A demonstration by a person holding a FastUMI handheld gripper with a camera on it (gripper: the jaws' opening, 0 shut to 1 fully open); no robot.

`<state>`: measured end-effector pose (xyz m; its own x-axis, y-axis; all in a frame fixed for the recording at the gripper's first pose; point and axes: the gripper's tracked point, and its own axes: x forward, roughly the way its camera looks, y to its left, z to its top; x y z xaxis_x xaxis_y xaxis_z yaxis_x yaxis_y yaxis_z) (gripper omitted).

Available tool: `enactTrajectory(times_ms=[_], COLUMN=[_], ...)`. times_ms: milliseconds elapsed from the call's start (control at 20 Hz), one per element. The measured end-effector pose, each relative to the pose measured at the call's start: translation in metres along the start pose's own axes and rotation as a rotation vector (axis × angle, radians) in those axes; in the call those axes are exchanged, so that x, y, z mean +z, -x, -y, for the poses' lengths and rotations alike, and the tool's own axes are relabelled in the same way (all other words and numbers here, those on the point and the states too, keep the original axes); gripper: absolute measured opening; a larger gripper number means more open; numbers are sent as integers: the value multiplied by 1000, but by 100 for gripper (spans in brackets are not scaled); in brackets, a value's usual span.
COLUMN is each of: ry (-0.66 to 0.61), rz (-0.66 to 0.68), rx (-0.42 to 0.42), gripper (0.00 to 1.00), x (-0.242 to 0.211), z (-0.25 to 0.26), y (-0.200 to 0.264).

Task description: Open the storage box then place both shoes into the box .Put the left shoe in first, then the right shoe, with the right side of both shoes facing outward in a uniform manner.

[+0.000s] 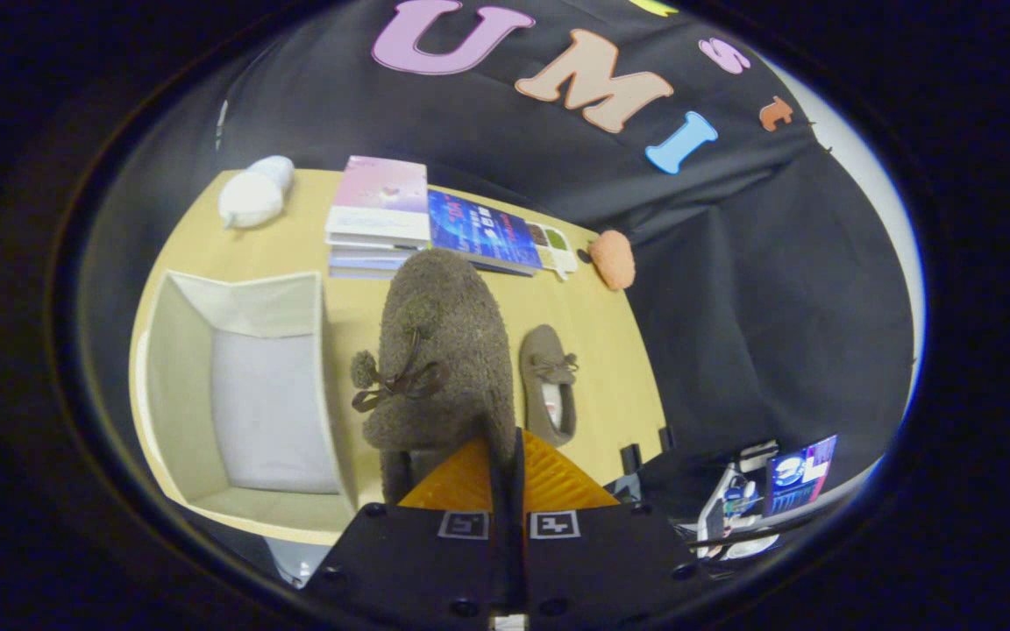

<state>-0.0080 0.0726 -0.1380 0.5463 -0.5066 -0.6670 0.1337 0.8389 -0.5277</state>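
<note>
My gripper (505, 456) has its two fingers pressed close together on the thin rim of a fuzzy brown slipper (439, 350), pinching it at the collar. The slipper hangs lifted above the wooden table (597, 368), toe pointing away from me, its dark ribbon bow and pom-pom (365, 364) showing on the upper.

Just to the left of the held slipper stands the open fabric storage box (246, 394), cream-walled with a pale grey floor, sitting at the table's near left corner; nothing lies inside it that I can see. Its right wall is just beside the slipper I hold.

The second slipper (549, 386) lies flat on the table to the right of my fingers, toe towards the far edge, its opening facing up, well apart from the box.

Along the table's far edge rests a stack of books (378, 215) with a blue-covered book (480, 232) lying just beside it. A white plush toy (255, 193) sits at the far left corner, and an orange fuzzy object (615, 258) sits at the far right corner.
</note>
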Motion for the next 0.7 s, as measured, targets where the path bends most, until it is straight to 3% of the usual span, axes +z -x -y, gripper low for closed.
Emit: enactTrajectory(times_ms=[250, 550, 700], ry=[-21, -17, 17], rz=[3, -71, -94], rx=[208, 349, 381], gripper=[3, 3, 3], x=[9, -13, -22], z=[-82, -157, -181], y=[27, 21, 9])
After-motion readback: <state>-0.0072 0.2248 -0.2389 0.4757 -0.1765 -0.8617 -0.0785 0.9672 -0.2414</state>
